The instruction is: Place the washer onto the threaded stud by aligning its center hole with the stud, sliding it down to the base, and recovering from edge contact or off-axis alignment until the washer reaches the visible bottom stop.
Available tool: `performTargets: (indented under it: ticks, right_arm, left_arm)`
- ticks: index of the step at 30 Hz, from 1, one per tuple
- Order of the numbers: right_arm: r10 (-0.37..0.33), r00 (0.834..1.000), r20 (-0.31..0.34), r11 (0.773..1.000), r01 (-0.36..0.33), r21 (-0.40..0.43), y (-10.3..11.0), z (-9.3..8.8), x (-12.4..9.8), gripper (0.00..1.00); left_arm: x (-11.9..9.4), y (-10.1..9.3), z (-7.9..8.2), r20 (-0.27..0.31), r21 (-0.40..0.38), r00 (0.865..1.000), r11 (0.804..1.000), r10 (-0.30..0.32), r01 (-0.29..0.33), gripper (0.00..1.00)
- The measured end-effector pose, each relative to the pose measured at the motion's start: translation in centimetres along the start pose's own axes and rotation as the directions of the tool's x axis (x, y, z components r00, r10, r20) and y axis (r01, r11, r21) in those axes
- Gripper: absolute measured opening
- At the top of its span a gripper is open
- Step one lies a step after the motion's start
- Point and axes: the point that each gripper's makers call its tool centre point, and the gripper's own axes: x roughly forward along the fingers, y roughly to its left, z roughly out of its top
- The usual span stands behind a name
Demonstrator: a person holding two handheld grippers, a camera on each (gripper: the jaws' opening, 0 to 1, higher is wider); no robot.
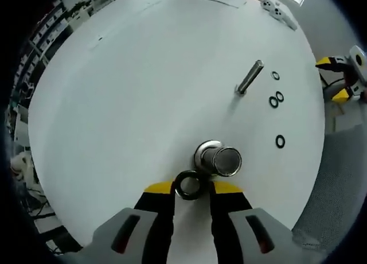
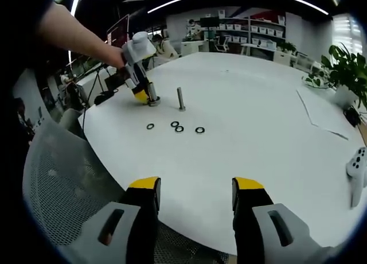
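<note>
A: One washer gripped between the yellow-tipped jaws of the left gripper, just beside the wide threaded stud, at its near side. Not yet over the stud top; hole apparently off-axis.

B: Seated on the stud? Down at the base flange?

A: Neither. No washer visible on the stud. Alignment, descent and bottoming out all outstanding, judging by these views.

B: Right gripper?

A: Jaws apart, nothing between them, held over the near table edge, well apart from the work.

B: Other hardware on the white table?

A: Four spare washers lying loose in a row beyond a slimmer upright stud. Untouched.

B: Left gripper from the far side?

A: Seen in the right gripper view, tip down against the wide stud, carried by a person's hand. Contact between washer and stud impossible to confirm there; too small.

B: Next requirement?

A: Probably lift, centre hole over stud, lower to the flange.
</note>
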Motion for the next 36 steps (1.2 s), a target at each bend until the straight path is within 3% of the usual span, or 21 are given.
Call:
performTargets:
  ticks: [11, 27, 30, 31, 32, 36]
  right_arm:
    - [0.001, 1.0, 0.001, 1.0, -0.001, 0.0, 0.0, 0.0, 0.0, 0.51]
    - [0.003, 1.0, 0.004, 1.0, -0.003, -0.002, 0.0, 0.1, 0.0, 0.51]
    - [0.002, 1.0, 0.006, 1.0, -0.002, 0.0, 0.0, 0.1, 0.0, 0.51]
    - [0.002, 1.0, 0.007, 1.0, -0.002, 0.0, 0.0, 0.1, 0.0, 0.51]
    - [0.002, 1.0, 0.008, 1.0, -0.002, 0.0, 0.0, 0.1, -0.1, 0.51]
    - [0.001, 1.0, 0.011, 1.0, -0.001, 0.001, 0.0, 0.2, -0.1, 0.51]
  left_arm:
    - [0.0, 0.1, -0.1, -0.001, 0.017, 1.0, 1.0, 0.01, -0.01, 0.2]
    - [-0.3, -1.3, -1.5, -0.026, -0.009, 0.999, 0.999, -0.043, 0.043, 0.17]
    - [-0.2, -1.2, -1.7, -0.022, -0.024, 0.999, 0.999, -0.032, 0.031, 0.21]
    - [-0.1, -1.4, -2.3, -0.048, -0.038, 0.998, 0.999, -0.04, 0.038, 0.24]
    - [-0.1, -1.4, -1.8, -0.015, -0.002, 0.999, 0.999, -0.033, 0.033, 0.24]
    - [-0.2, -1.5, -1.9, -0.015, -0.023, 0.999, 0.999, -0.028, 0.028, 0.23]
